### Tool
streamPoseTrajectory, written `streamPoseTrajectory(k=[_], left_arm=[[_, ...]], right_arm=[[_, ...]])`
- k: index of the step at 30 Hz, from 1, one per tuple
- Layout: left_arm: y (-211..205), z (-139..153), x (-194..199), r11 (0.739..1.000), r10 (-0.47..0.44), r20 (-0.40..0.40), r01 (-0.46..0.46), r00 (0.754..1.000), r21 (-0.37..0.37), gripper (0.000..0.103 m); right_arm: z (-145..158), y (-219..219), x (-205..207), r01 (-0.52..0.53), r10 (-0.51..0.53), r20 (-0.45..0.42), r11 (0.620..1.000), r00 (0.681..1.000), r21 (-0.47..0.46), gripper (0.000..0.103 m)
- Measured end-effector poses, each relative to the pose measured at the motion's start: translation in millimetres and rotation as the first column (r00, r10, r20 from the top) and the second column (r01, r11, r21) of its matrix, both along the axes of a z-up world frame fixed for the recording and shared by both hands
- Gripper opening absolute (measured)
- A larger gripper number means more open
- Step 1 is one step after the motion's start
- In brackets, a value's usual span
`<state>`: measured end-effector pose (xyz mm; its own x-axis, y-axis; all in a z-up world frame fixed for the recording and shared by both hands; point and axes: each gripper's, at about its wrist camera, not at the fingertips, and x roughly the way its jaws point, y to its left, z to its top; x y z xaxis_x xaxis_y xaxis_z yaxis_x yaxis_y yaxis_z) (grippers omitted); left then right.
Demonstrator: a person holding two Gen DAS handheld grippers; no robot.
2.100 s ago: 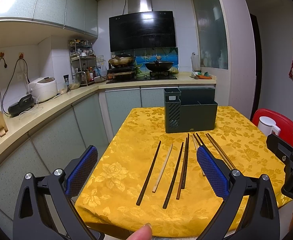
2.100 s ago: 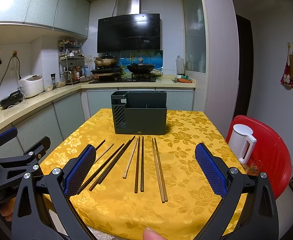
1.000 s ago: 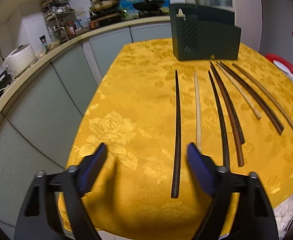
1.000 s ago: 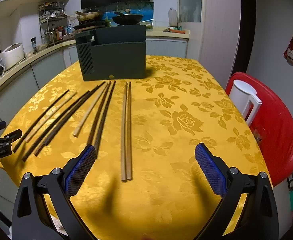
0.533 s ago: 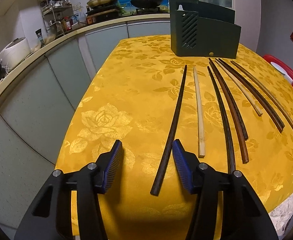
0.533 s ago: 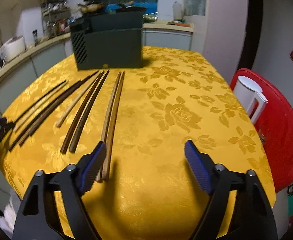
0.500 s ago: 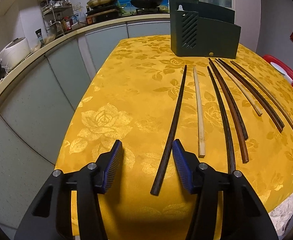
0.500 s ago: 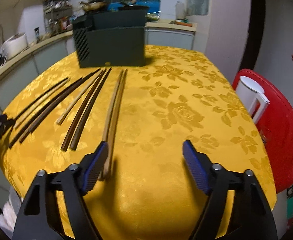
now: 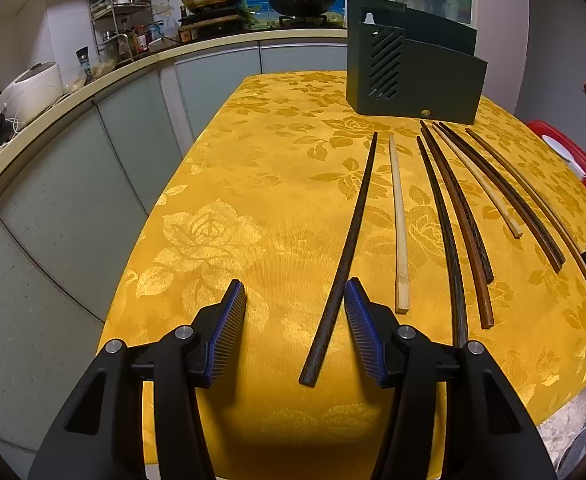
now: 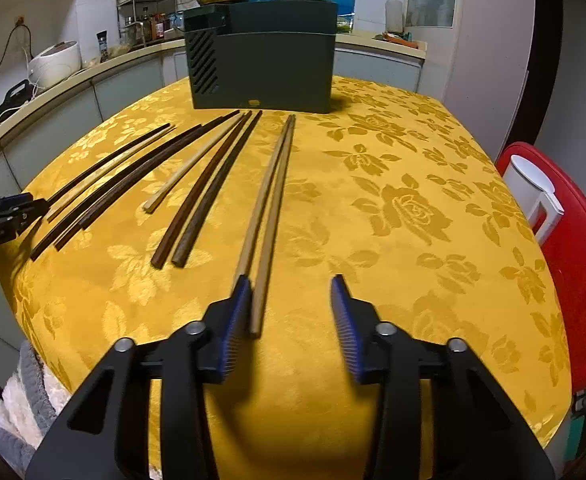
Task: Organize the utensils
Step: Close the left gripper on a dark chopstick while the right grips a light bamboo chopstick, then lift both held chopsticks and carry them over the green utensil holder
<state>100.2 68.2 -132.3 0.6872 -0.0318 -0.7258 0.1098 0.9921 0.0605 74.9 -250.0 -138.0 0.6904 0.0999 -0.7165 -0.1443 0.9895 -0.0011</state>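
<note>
Now that both have dropped to the counter, the left gripper (image 9: pixel 295 330) straddles the dark chopstick (image 9: pixel 343 256), unclamped, while the right gripper (image 10: pixel 291 322) is closing beside the tan pair (image 10: pixel 267 216), so pickup looks imminent.

Right gripper (image 10: pixel 291 286) low over yellow floral tablecloth (image 10: pixel 413 208), jaws closing, near ends of two light wooden chopsticks (image 10: pixel 269 208) between them, left pad touching or just beside the left stick. Dark brown chopstick pair (image 10: pixel 203 196) to the left, more sticks farther left. Dark green slotted utensil holder (image 10: pixel 261 58) at far end. Left gripper (image 10: pixel 11 216) at left edge. Red chair with white jug (image 10: pixel 533 194) right.
</note>
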Motion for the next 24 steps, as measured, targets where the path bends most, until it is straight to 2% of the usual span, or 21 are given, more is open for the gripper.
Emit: streamPoseTrajectory(k=[1, 3, 4, 6, 8, 12, 17, 24], left_arm=[[-1, 0, 0, 1.000, -0.005, 0.000, 0.005, 1.000, -0.004, 0.048], [0, 0, -1, 1.000, -0.017, -0.004, 0.017, 1.000, -0.021, 0.036], [-2, 1, -2, 0.999, -0.026, -0.003, 0.026, 1.000, -0.028, 0.033], [-6, 1, -4, 0.999, -0.050, 0.003, 0.050, 0.999, -0.018, 0.020], [-11, 1, -5, 0.997, -0.075, 0.008, 0.075, 0.997, -0.007, 0.012], [-12, 1, -5, 0.997, -0.079, 0.004, 0.079, 0.997, -0.014, 0.007], [-7, 7, -4, 0.997, -0.063, 0.016, 0.064, 0.998, -0.036, 0.007], [-4, 35, -9, 0.994, -0.065, 0.079, 0.071, 0.995, -0.085, 0.007]], right_arm=[[0, 0, 0, -0.007, 0.007, -0.002, 1.000, 1.000, 0.015, 0.024], [-1, 1, -1, -0.003, 0.002, 0.009, 1.000, 1.000, 0.025, 0.022], [-2, 2, -1, -0.005, 0.004, 0.013, 1.000, 1.000, 0.026, 0.019], [-2, 5, -2, -0.013, 0.012, 0.019, 1.000, 1.000, 0.027, 0.015], [-2, 5, -2, -0.017, 0.016, 0.024, 0.999, 1.000, 0.033, 0.011], [-1, 2, 0, -0.008, 0.007, 0.021, 0.999, 1.000, 0.051, 0.007], [5, -2, 0, 0.011, -0.012, 0.016, 0.998, 1.000, 0.057, 0.007], [42, -24, -8, 0.047, -0.058, 0.111, 0.994, 0.992, 0.099, 0.007]])
